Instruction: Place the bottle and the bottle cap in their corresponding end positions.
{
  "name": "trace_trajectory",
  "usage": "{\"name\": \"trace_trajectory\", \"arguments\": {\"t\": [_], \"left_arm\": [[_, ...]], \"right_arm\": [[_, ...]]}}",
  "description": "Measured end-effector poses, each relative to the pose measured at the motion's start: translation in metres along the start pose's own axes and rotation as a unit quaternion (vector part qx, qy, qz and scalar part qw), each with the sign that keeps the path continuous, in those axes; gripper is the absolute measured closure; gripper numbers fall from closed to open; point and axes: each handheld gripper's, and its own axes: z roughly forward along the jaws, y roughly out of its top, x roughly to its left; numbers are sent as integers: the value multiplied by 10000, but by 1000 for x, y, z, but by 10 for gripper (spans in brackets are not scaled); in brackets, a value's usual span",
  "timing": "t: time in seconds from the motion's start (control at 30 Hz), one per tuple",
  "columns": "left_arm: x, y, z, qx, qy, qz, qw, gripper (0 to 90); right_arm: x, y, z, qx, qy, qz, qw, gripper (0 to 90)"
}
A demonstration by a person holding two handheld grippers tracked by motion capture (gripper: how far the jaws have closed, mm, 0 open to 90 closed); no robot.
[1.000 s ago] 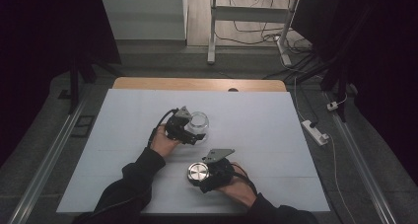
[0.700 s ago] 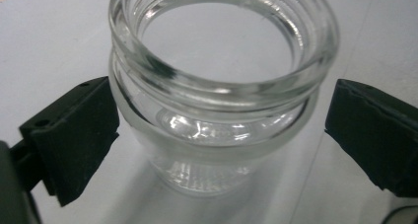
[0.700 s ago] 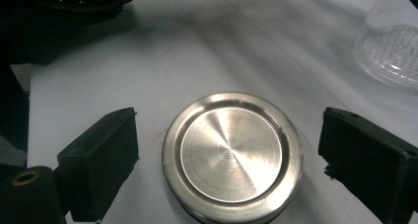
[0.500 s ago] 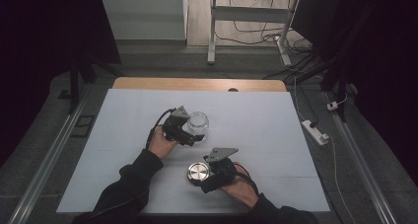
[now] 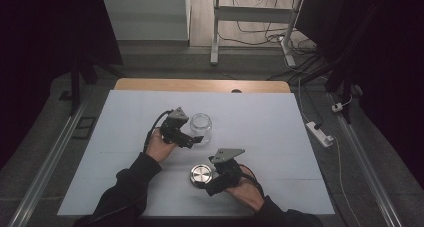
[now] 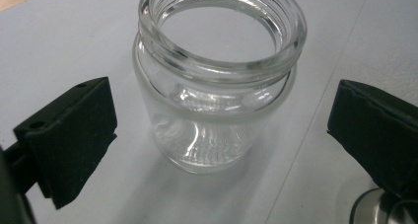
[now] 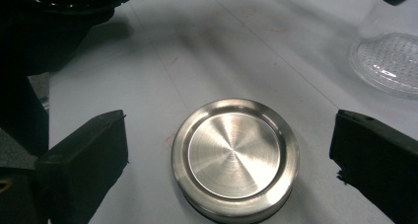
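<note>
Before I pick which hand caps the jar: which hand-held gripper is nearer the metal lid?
Right. The right hand-held gripper straddles the metal lid; the left hand-held gripper flanks the glass jar.

Clear glossy glass jar; brushed metal lid.

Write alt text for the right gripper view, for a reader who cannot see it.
A round brushed-metal lid lies flat on the pale table between the right gripper's two black fingers, which stand open and apart from it. The base of a clear glass jar sits at the upper right.
</note>
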Motion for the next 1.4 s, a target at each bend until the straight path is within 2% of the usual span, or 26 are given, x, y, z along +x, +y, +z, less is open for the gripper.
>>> {"name": "trace_trajectory", "arguments": {"t": [0.23,0.4,0.9,1.1,1.4], "left_arm": [[-3,-2,-10,-58,-49,-1,10000,0],[-7,-5,-16,-6,13,78,10000,0],[-15,-11,-32,-103,-245,-19,9996,0],[-20,-13,-37,-137,-287,-47,9995,0],[-34,-18,-46,-149,-231,130,9995,0]], "right_arm": [[-2,1,-6,-109,2,75,9999,3],[-4,1,-9,-157,-43,66,9998,3],[-7,1,-18,-208,-198,-4,9996,1],[-9,1,-24,-245,-263,-11,9994,1],[-11,-1,-30,-242,-340,-13,9991,1]]}}
